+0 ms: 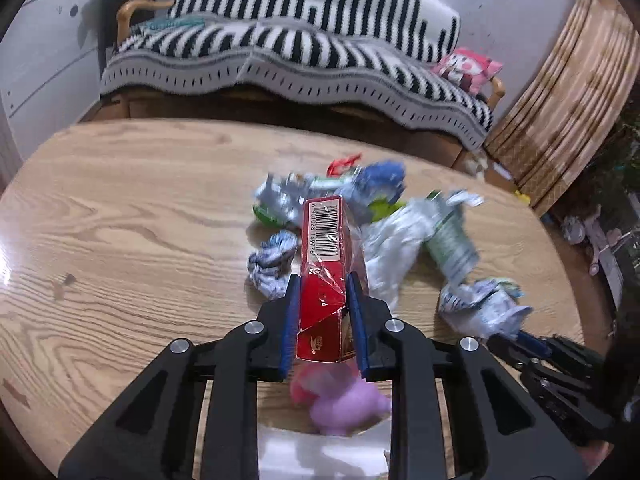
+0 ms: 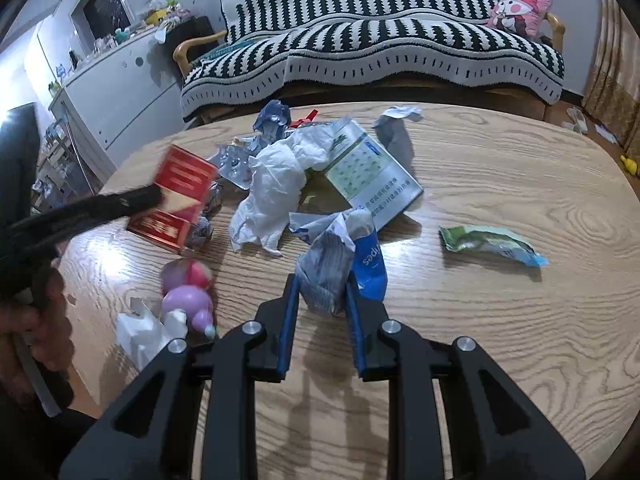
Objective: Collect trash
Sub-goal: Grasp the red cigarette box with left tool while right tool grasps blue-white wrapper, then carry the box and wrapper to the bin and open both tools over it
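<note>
The left tongs (image 1: pixel 323 312) clamp the red carton (image 1: pixel 326 280); the right tongs (image 2: pixel 322 308) clamp a crumpled wrapper (image 2: pixel 326 276). Lift both clear of the table (image 2: pixel 520 200) before transfer, maintaining clamp pressure.

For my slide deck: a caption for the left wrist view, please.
Left tongs shut on a red box, above crumpled wrappers on the wooden table.

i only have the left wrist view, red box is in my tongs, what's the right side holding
Observer: The right tongs are shut on a crumpled grey and blue wrapper.
Operator: anything out past it i can't see
Observer: A green snack wrapper lies alone on the table, off to that wrapper's right.
Operator: is my box clear of the pile
Observer: From the right wrist view the red box sits beside the white tissue; contact is unclear.
</note>
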Demonstrator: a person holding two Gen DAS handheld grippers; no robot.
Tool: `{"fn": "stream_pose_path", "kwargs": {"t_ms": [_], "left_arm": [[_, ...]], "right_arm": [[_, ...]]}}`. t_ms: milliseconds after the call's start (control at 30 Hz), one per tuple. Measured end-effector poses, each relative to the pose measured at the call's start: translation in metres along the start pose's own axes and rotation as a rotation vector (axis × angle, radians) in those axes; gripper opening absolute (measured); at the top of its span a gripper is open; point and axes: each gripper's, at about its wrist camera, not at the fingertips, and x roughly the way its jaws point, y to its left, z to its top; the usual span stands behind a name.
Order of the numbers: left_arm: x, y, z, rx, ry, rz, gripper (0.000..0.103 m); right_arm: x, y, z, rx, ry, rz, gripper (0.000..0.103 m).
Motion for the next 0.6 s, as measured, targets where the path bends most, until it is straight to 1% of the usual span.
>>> {"fn": "stream_pose_path", "kwargs": {"t_ms": [133,200,300,400,533,600], "left_arm": [[-0.026,-0.017,0.0,0.033,-0.054,-0.013,0.022],[-0.03,-0.031,-0.002,0.064,-0.061,-0.019,0.023],[-0.026,-0.059,-0.008,0.116,-0.046,-0.048,0.023],[-0.018,-0.093,-0.018,0.171,-0.028,-0.075,0.023],[-0.011,-0.144,-0.028,0.228,-0.018,-0.133,0.023],[-0.009,-0.171,-0.035,0.265,-0.014,-0.164,0.023]], "right_arm": [[-0.015,-0.01,-0.005,0.009,-0.013,-0.014,0.022],[-0.026,-0.018,-0.009,0.018,-0.021,-0.025,0.022],[-0.045,-0.038,-0.018,0.041,-0.036,-0.054,0.022],[-0.069,-0.068,-0.032,0.088,-0.054,-0.085,0.022],[-0.103,-0.114,-0.054,0.167,-0.078,-0.135,0.022],[-0.124,-0.144,-0.07,0.213,-0.092,-0.165,0.022]]}}
